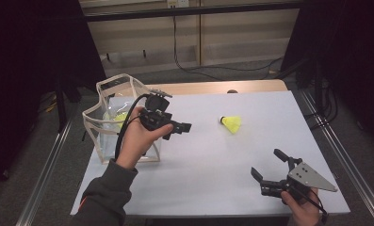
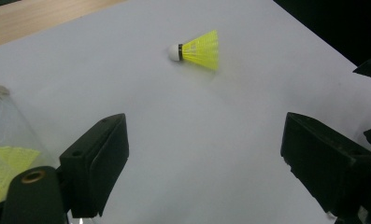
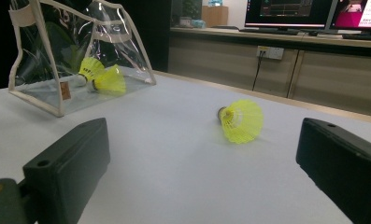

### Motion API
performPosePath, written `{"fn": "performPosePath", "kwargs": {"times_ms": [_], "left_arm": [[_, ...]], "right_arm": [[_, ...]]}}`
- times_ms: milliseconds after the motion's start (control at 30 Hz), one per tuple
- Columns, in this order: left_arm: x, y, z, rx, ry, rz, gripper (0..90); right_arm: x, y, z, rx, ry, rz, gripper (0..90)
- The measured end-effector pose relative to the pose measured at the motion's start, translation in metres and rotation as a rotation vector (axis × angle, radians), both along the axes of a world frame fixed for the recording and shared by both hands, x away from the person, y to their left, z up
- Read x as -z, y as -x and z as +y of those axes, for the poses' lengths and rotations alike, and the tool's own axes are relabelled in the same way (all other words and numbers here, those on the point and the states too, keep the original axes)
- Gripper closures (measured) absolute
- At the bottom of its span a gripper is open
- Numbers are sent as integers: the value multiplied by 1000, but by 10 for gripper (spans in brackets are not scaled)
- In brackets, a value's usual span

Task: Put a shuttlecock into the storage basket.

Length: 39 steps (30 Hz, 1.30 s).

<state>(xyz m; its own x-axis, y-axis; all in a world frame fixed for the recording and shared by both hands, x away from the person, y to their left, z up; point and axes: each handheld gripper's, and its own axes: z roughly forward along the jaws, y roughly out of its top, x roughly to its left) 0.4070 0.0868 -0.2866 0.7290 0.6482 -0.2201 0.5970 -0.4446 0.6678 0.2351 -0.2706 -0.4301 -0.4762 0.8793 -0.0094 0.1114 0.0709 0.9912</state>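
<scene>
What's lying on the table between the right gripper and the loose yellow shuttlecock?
Nothing: in the right gripper view, bare white table runs from the open right gripper to the shuttlecock.

White counter, its wooden edge bare along the far side. Grey floor beyond it, black cables trailing across. Far wall: pale cabinet panels with a white socket plate and cord. Two lit monitors on the far shelf. Metal rails flank the counter left and right
</scene>
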Motion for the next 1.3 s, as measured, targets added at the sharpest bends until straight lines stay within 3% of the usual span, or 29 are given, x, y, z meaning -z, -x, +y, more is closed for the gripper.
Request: {"fn": "performPosePath", "kwargs": {"times_ms": [300,900,1300], "left_arm": [[15,2,-8,9,-19,-20,132],[38,7,-28,25,-2,-48,118],[52,6,-43,39,4,-41,115]], "right_arm": [[0,0,0,-1,0,1,27],[0,0,0,-3,1,2,27],[0,0,0,-3,3,3,28]]}}
